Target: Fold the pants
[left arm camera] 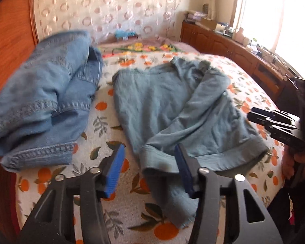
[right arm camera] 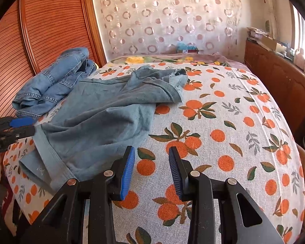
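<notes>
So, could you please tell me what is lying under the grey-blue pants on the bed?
The grey-blue pants lie directly on the orange-print bedspread, which shows all around them. Whatever sits beneath the cloth itself is covered. The denim pile sits beside them.

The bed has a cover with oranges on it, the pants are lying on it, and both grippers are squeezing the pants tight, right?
Not quite. The cover does have oranges and the pants do lie on it, but no gripper is squeezing them. In the left wrist view the left gripper is open, and in the right wrist view the right gripper is open over bare cover.
</notes>
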Tool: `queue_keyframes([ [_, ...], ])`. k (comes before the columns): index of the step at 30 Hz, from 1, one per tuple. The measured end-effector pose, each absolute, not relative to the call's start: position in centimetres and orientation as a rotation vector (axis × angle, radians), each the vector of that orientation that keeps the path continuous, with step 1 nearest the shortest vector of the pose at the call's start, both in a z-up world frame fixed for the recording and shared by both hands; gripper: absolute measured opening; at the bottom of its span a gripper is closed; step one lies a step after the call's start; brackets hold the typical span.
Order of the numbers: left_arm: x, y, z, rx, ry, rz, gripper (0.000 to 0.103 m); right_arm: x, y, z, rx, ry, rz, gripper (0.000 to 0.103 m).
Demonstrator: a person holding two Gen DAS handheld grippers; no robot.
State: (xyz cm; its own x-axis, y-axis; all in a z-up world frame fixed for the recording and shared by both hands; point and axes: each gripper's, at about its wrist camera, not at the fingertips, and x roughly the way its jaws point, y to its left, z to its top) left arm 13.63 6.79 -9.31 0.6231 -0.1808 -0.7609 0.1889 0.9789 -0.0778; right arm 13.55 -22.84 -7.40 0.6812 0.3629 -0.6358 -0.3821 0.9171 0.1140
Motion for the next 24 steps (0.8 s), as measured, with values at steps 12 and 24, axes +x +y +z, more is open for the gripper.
queue_keyframes([
  [12,12.7,6.7,-10.0,-0.041,0.901,-0.271,0.02,13.7,-23.0,-7.4,-0.028,0.714,0.417,0.036],
  [24,9.3,5.9,-6.0,-0.053,0.816,-0.329,0.009,13.6,-23.1,-7.4,-0.022,0.72,0.416,0.036],
])
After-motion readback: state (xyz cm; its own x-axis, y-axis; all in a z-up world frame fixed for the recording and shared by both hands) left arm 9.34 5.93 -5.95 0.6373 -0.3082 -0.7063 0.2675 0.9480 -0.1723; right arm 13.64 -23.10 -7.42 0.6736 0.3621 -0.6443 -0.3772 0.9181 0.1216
